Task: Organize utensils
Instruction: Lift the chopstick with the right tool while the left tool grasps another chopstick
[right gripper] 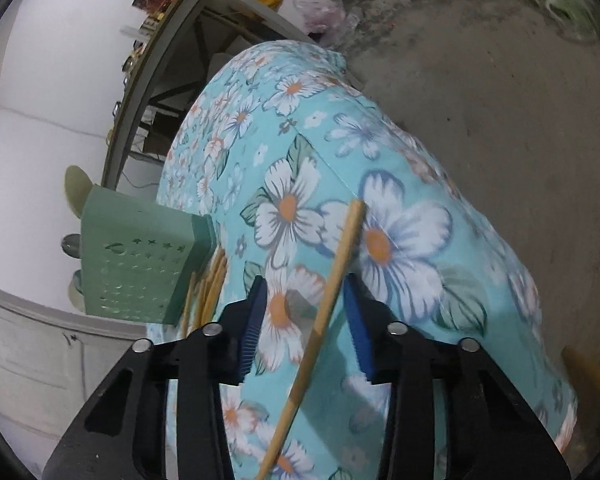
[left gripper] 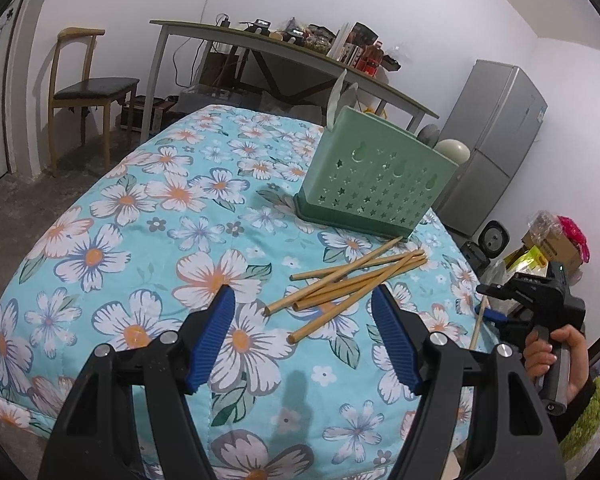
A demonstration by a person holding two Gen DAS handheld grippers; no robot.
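In the left wrist view, the left tool (left gripper: 304, 300) hangs over the counter (left gripper: 100, 240), which is covered with a turquoise cloth with white flowers. Its two blue fingers (left gripper: 214, 334) stand wide apart and there is nothing between them. Just in front of the fingertips lies a loose pile of bamboo chopsticks (left gripper: 348, 284), crossing each other on the cloth. Behind the pile, near the far edge of the counter, stands a green utensil holder (left gripper: 376, 176) with star-shaped holes; some utensils stick out from its top. On the right side of this view the right tool (left gripper: 496, 316) is seen, held by a hand (left gripper: 556, 356), with a single chopstick (left gripper: 478, 326) at its blue fingers. In the background there are a wooden chair (left gripper: 88, 92), a long desk (left gripper: 284, 48) full of things and a grey fridge (left gripper: 496, 136).

In the right wrist view, the right tool (right gripper: 306, 280) is tilted over the flowered counter (right gripper: 420, 160). The single chopstick (right gripper: 328, 292) passes slanted between the blue fingers (right gripper: 358, 324), which are moderately open; it seems to lean on the right finger, but I cannot tell if it is really gripped. The green utensil holder (right gripper: 136, 256) shows at the left, with the other chopsticks (right gripper: 210, 292) just beside its base.
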